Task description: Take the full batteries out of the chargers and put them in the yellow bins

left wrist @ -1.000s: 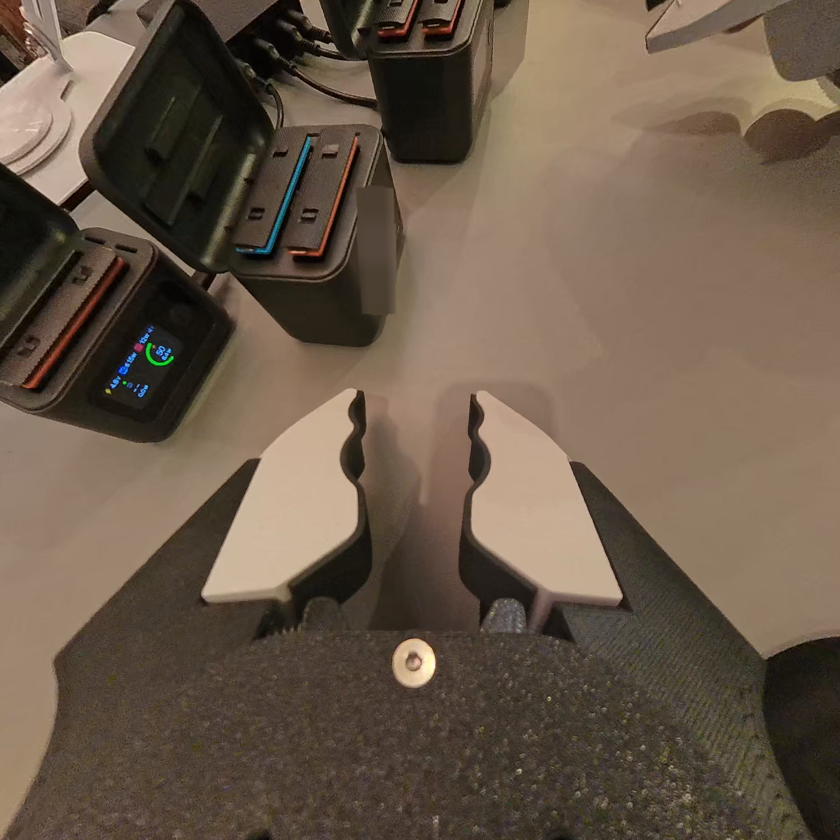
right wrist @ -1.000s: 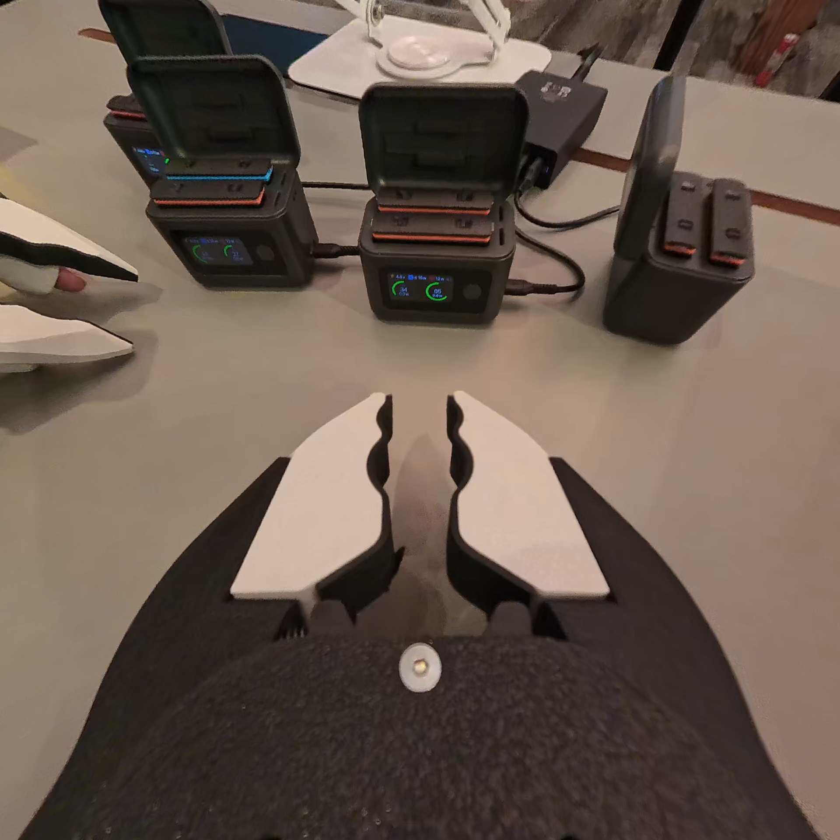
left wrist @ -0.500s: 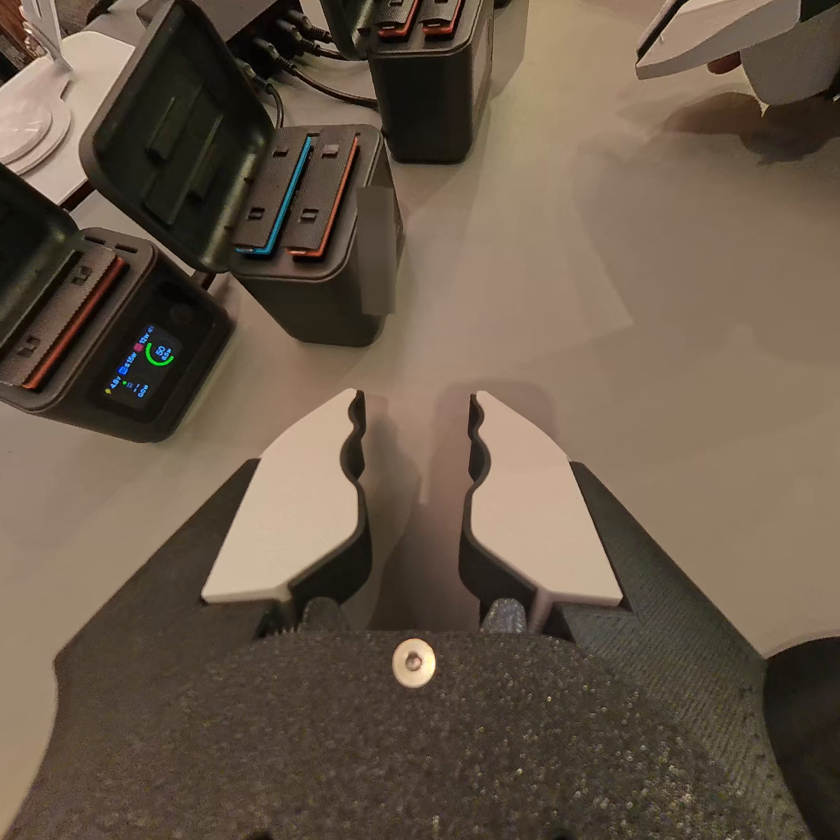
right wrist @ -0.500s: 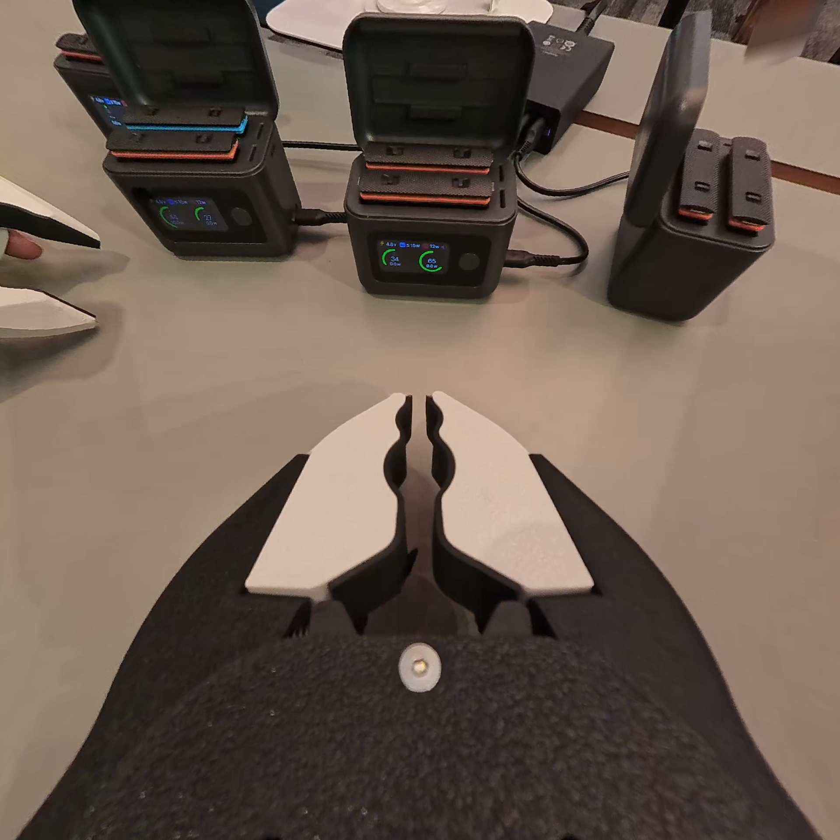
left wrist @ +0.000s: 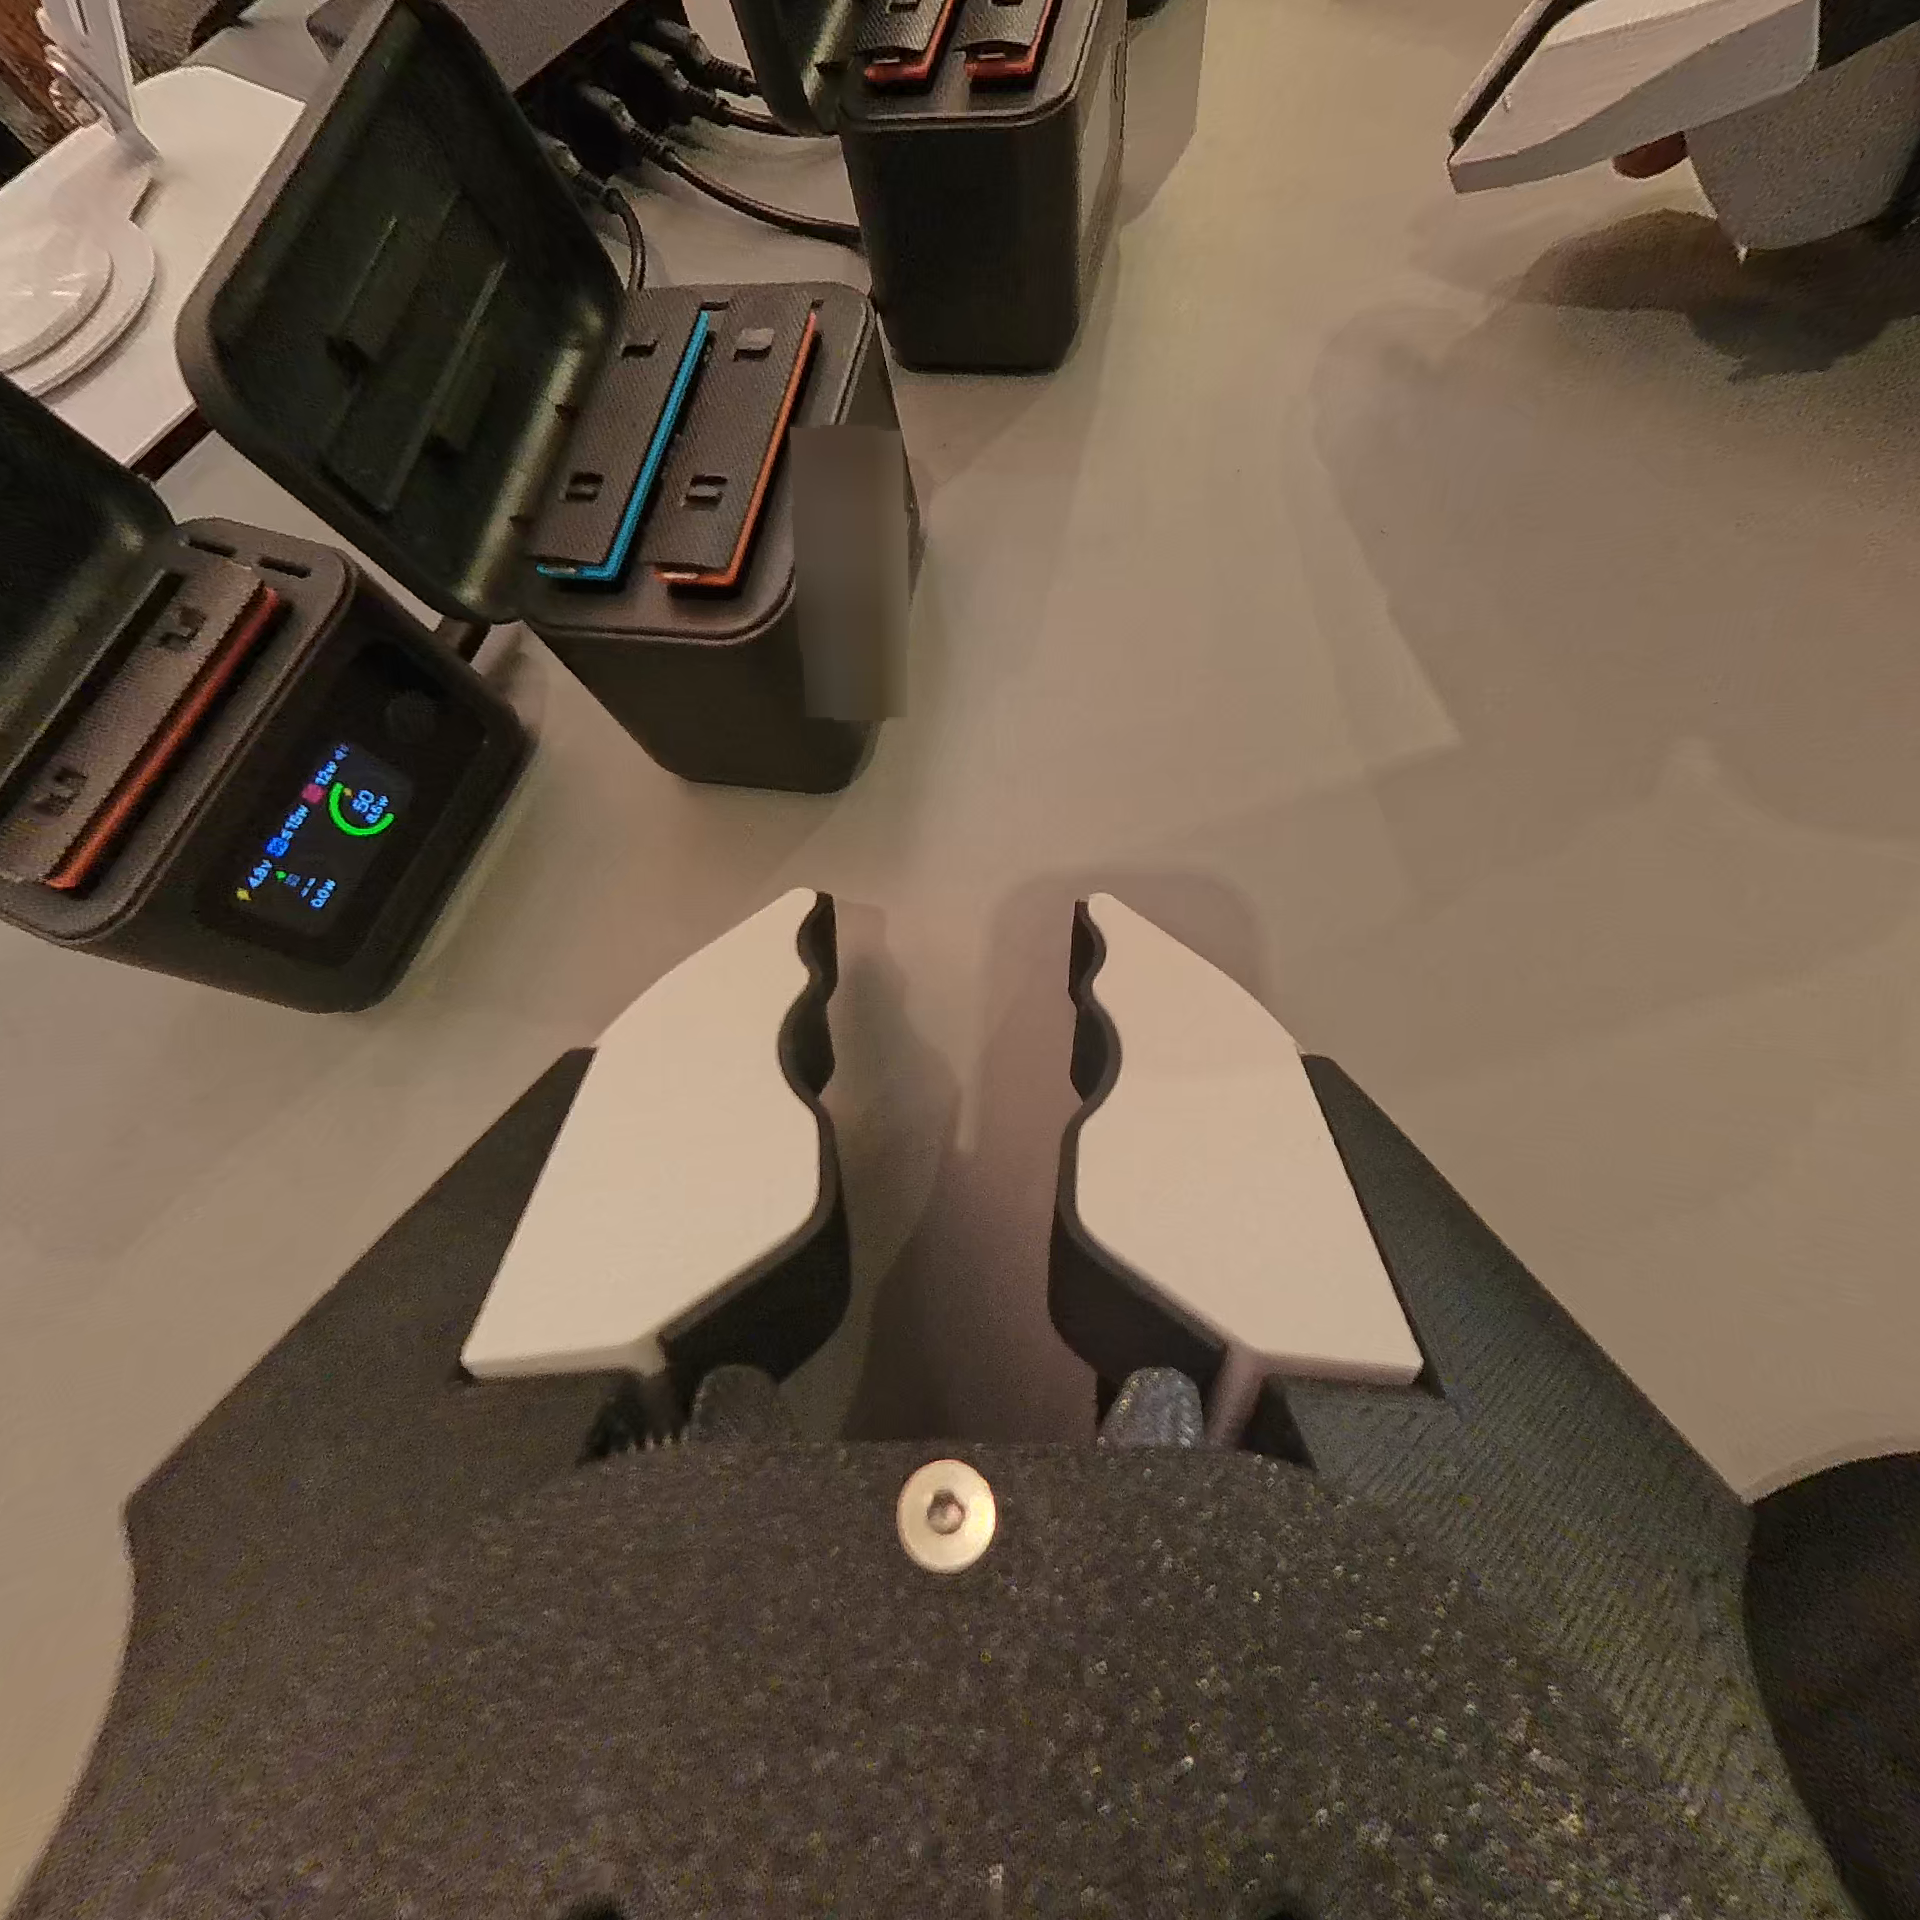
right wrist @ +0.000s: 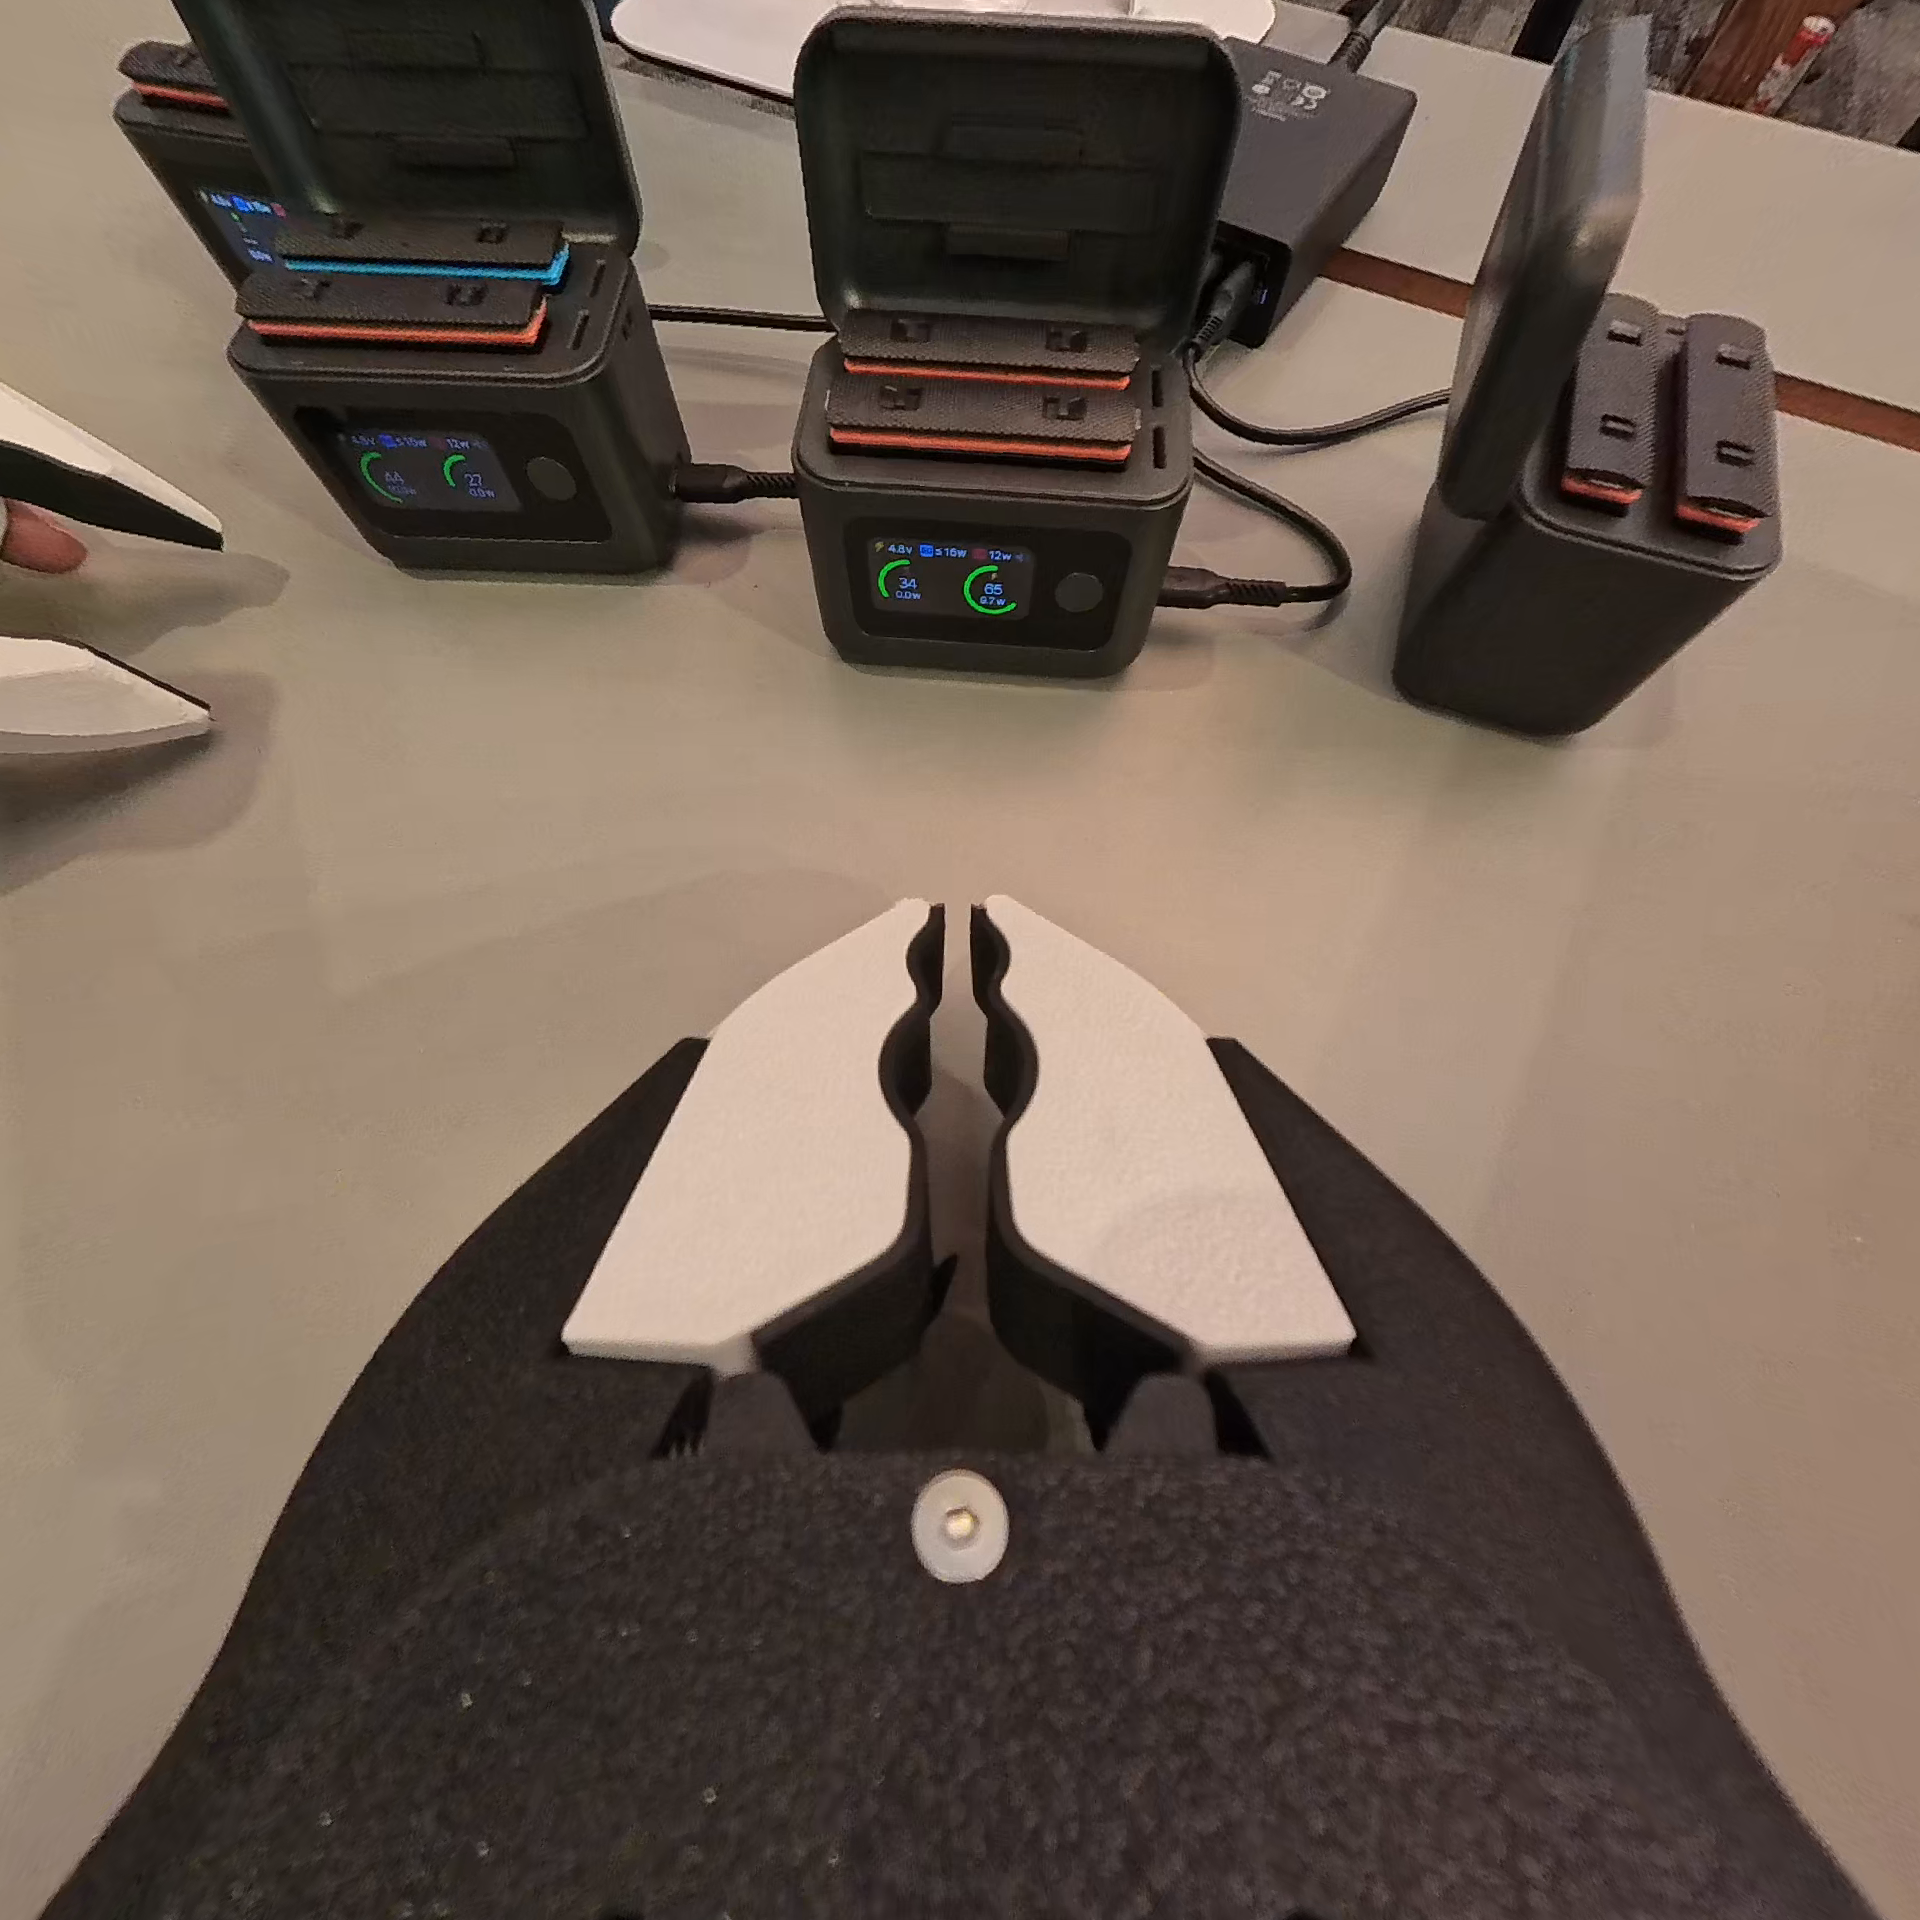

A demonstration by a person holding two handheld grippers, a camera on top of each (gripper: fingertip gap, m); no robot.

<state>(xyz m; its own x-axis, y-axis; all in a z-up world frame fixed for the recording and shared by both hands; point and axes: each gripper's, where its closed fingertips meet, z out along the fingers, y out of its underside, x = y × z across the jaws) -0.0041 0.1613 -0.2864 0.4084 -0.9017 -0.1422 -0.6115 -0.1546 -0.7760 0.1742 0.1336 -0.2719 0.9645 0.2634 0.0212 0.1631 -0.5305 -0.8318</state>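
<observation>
The right gripper [right wrist: 957, 914] has its fingers almost together on nothing, and straight ahead of it stands the middle charger [right wrist: 992, 499] with two orange-edged batteries [right wrist: 982, 416] still in its slots. The left gripper [left wrist: 951, 914] is apart and empty, with chargers ahead to its left. For a good grasp, I think the right fingers should first widen, then take one battery by its flat faces; no yellow bin is visible.
</observation>
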